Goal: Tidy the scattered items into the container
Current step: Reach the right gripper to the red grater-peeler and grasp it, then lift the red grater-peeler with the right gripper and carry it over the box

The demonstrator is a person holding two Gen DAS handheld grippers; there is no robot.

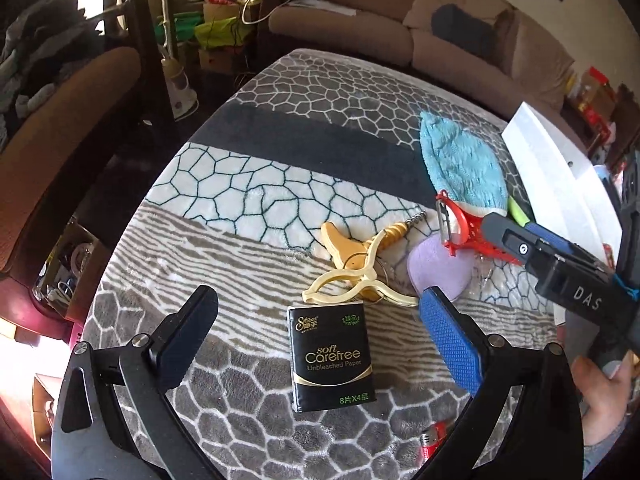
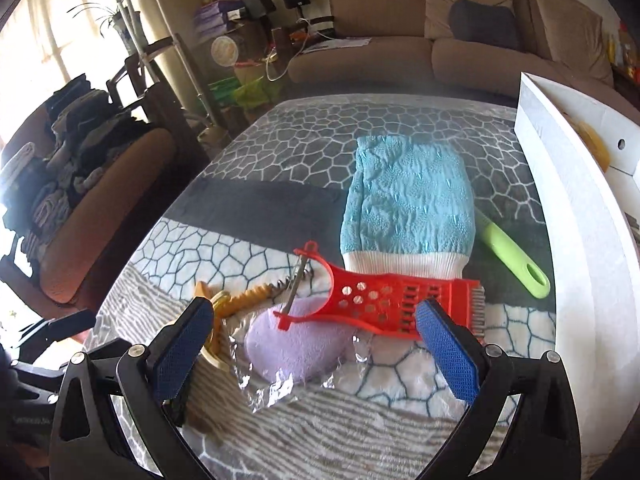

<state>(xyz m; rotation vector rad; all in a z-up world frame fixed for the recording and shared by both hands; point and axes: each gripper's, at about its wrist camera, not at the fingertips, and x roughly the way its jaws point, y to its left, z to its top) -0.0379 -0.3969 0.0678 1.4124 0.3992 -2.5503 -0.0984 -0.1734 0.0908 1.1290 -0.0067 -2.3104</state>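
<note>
Tissues come first for the left gripper (image 1: 318,328): its fingers stand wide apart and empty, straddling the black Carefree tissue pack (image 1: 331,358), which lies flat on the patterned blanket (image 1: 248,184). Lowering squarely over the pack's long sides, clear of the cream clothes peg (image 1: 352,284) touching its far end, looks the cleanest grip.

Beyond the peg lie a corkscrew (image 1: 394,232) and a lilac pad (image 1: 438,268) in clear wrap. The right gripper (image 2: 312,344) is likewise fully spread and holds nothing, hovering over the red peeler-grater (image 2: 384,300) that rests across the pad. I would pinch the grater's flat body across its width, not the thin blade end. Past the grater lie a turquoise mitt (image 2: 404,208) and a green handle (image 2: 512,256).

Right of the mitt stands the white container (image 2: 576,216); a yellowish item shows inside, too hidden to name. A red lighter (image 1: 434,438) sits nearer than the tissue pack.
</note>
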